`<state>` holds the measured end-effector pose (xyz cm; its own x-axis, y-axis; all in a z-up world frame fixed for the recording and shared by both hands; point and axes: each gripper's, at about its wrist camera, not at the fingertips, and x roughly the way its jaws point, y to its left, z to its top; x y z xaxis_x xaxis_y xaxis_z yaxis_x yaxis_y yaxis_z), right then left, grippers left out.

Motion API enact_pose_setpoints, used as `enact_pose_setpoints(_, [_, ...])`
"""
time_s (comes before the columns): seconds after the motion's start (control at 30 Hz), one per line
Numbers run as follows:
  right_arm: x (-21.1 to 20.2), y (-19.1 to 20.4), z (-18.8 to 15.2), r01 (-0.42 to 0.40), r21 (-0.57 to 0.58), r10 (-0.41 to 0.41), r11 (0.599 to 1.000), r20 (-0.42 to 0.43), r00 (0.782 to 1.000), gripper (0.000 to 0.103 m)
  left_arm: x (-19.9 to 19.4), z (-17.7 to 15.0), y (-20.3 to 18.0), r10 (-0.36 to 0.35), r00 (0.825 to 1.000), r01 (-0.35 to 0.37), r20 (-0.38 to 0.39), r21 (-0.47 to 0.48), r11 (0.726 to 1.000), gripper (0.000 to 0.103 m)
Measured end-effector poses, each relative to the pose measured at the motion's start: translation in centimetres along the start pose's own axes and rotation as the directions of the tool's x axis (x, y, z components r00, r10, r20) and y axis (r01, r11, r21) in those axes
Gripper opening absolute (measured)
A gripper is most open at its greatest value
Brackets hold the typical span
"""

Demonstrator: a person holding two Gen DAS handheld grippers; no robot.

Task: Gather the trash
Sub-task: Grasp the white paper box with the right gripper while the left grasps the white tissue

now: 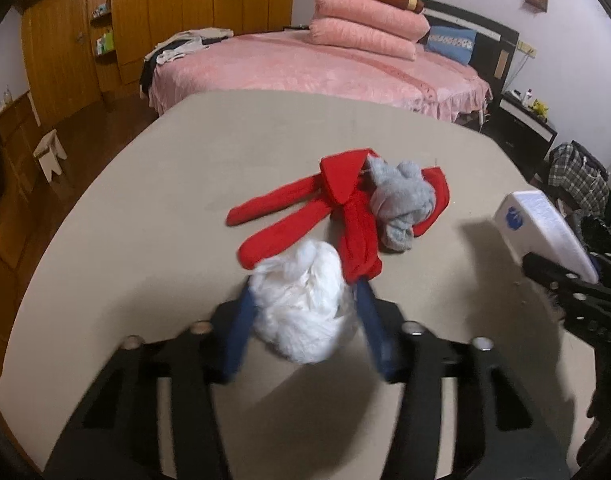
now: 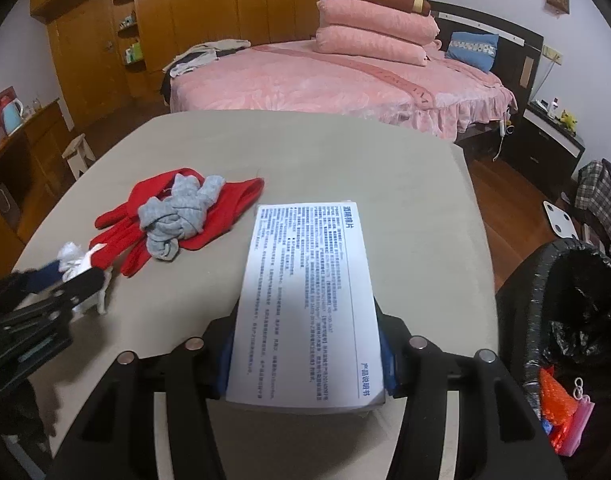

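Observation:
My left gripper (image 1: 305,292) is shut on a crumpled white tissue wad (image 1: 301,304) and holds it over the beige table (image 1: 145,240); it also shows in the right wrist view (image 2: 79,268). My right gripper (image 2: 305,320) is shut on a white printed box (image 2: 309,300) and holds it above the table; the box shows at the right of the left wrist view (image 1: 545,228). A black-lined trash bin (image 2: 577,312) stands beside the table on the right, with colourful wrappers (image 2: 561,408) in it.
Red gloves (image 1: 305,208) with a grey sock (image 1: 405,200) on top lie mid-table, also in the right wrist view (image 2: 173,216). A pink bed (image 1: 305,64) lies beyond the table. A small stool (image 1: 49,156) stands on the floor at left.

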<state>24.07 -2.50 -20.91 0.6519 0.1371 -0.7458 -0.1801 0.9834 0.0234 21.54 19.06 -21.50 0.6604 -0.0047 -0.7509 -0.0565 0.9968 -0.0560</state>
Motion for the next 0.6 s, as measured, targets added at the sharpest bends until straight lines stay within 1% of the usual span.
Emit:
enact_pose_setpoints(0.1, [-0.7,-0.2,0.0,-0.006,-0.002,0.006,1.000,0.013,1.000,0.054,-0.7,-0.2,0.0,0.001,1.000,-0.001,0.021,-0.003,1.000,0.031])
enact_pose_setpoints(0.2, [-1.6,-0.3,0.1,-0.019,-0.001,0.019,1.000,0.026,0.999,0.054,-2.1,-0.2,0.0,-0.001,0.999,0.002,0.053,-0.008,1.000,0.029])
enact_pose_setpoints(0.37, [-3.3,-0.4,0.5,-0.034,-0.005,0.034,0.999,0.052,0.998,0.054,-5.0,0.2,-0.7,0.000,0.994,0.000,0.105,0.005,1.000,0.028])
enact_pose_setpoints(0.5, [-5.1,-0.6,0.7,-0.043,-0.004,0.043,0.999,0.073,0.996,0.054,-7.5,0.8,-1.9,-0.005,0.990,0.002,0.143,0.023,1.000,0.028])
enact_pose_setpoints(0.6, [-6.6,-1.0,0.9,-0.047,-0.001,0.047,0.999,0.090,0.995,0.054,-9.0,1.2,-3.2,-0.023,0.986,0.018,0.166,0.033,0.999,0.028])
